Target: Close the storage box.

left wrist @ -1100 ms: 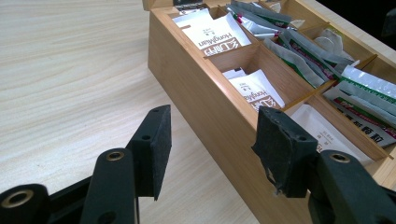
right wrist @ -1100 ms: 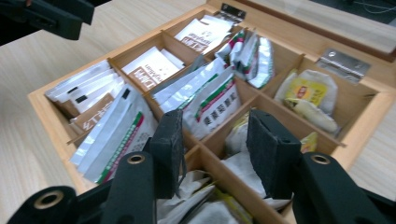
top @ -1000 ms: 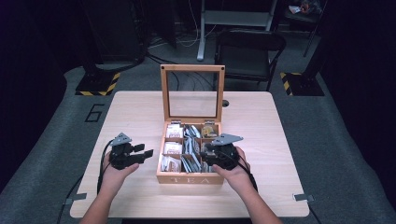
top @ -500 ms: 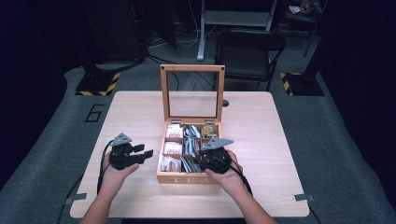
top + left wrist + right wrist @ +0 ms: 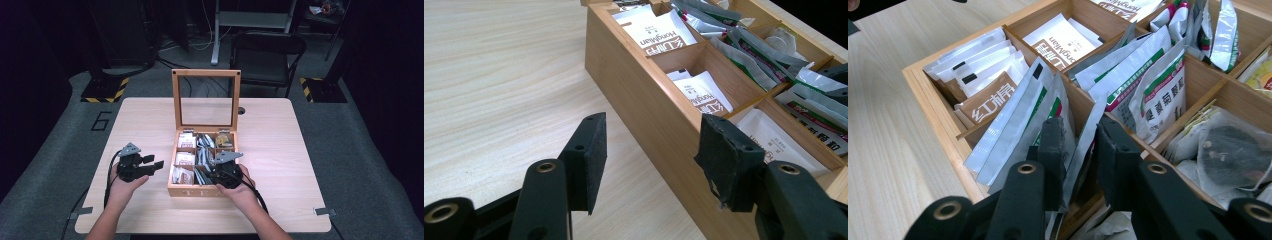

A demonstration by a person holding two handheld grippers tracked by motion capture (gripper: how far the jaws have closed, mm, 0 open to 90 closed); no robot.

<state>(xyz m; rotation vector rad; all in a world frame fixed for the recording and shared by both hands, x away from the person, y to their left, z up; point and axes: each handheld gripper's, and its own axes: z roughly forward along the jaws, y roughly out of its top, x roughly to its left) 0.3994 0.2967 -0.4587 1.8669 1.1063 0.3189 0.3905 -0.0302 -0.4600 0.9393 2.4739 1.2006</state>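
A wooden tea box [image 5: 192, 191] with its glass lid [image 5: 206, 100] standing open holds several compartments of tea sachets. My right gripper [image 5: 209, 175] dips into the front middle compartment. In the right gripper view its jaws [image 5: 1080, 137] have just been closing and stand narrowly apart around the edge of a silver sachet [image 5: 1084, 131], with the pads not visibly pressing it. My left gripper [image 5: 154, 162] rests over the table just left of the box. Its jaws [image 5: 651, 145] are open and hold nothing, facing the box's side wall [image 5: 649, 100].
Bare tabletop [image 5: 280, 145] lies right of the box and behind it. White sachets [image 5: 659, 37] fill the left compartments, and a mesh tea bag [image 5: 1233, 155] sits in a right one. A black chair [image 5: 267, 55] stands beyond the table's far edge.
My right gripper has shifted left and sunk into the box's front middle compartment, its jaws narrowing around a silver sachet. The left gripper has stayed put.
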